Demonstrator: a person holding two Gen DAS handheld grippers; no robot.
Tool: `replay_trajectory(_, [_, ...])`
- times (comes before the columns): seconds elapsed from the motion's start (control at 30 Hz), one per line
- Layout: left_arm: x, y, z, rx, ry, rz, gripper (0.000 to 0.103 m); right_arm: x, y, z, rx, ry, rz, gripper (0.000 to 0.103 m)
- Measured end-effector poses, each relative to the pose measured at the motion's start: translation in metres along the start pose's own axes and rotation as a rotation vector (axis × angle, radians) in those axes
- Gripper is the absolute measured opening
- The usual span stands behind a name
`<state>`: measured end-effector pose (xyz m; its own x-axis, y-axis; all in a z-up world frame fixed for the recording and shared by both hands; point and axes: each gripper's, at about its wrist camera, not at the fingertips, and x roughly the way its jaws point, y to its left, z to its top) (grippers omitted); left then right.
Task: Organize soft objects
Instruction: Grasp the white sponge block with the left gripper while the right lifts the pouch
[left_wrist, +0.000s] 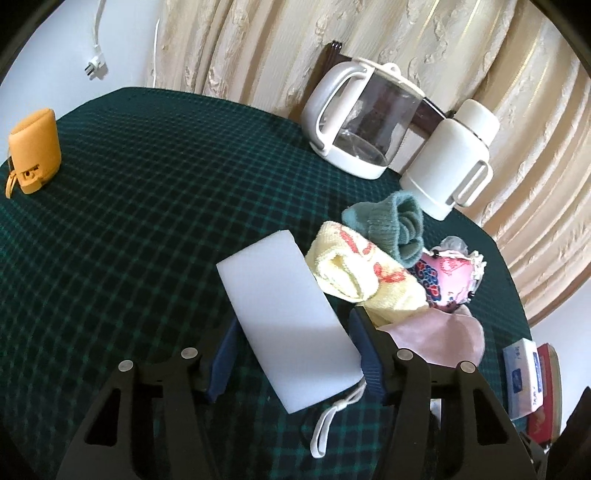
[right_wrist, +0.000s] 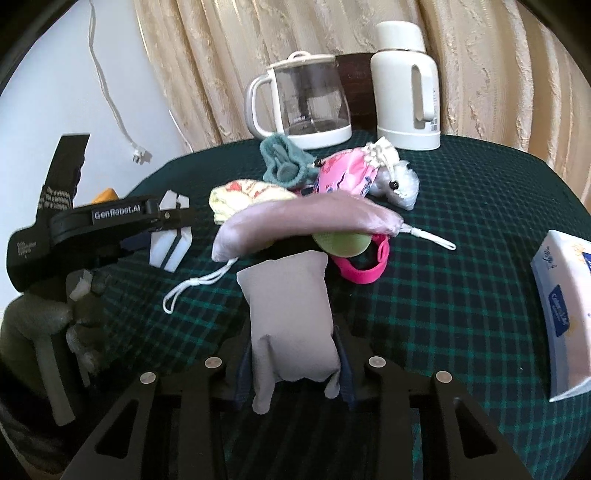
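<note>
My left gripper (left_wrist: 295, 332) is shut on a white sponge block (left_wrist: 273, 273), its blue pads pressing both long sides just above the green checked tablecloth (left_wrist: 129, 221). Right of it lies a pile: a yellow towel (left_wrist: 347, 266), a teal sock (left_wrist: 391, 225), a pink patterned pouch (left_wrist: 447, 277) and a pale pink eye mask (left_wrist: 443, 339). My right gripper (right_wrist: 291, 347) is shut on a grey fabric pouch (right_wrist: 288, 302), which bulges between the fingers. Beyond it the eye mask (right_wrist: 306, 218) lies over a green ball (right_wrist: 341, 243) and a pink wristband (right_wrist: 365, 266).
A glass kettle (left_wrist: 362, 118) and a white thermos jug (left_wrist: 450, 158) stand at the table's far edge before the curtain. An orange speaker (left_wrist: 33, 147) sits far left. A tissue pack (right_wrist: 565, 306) lies at the right. A gloved hand (right_wrist: 37, 325) holds the left gripper.
</note>
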<state>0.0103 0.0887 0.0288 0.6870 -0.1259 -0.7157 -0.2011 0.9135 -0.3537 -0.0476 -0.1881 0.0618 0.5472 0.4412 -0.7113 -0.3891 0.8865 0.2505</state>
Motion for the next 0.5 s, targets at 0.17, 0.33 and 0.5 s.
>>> replay_trajectory(0.17, [-0.016, -0.013, -0.002, 0.039, -0.036, -0.007, 0.059, -0.017, -0.008, -0.001, 0.042, -0.046, 0.007, 0.04])
replay_trajectory(0.33, [-0.028, -0.029, -0.005, 0.073, -0.054, -0.038, 0.059, -0.04, -0.02, -0.003, 0.088, -0.102, -0.012, 0.04])
replay_trajectory(0.5, [-0.035, -0.049, -0.01, 0.115, -0.055, -0.069, 0.059, -0.07, -0.039, -0.005, 0.142, -0.18, -0.053, 0.04])
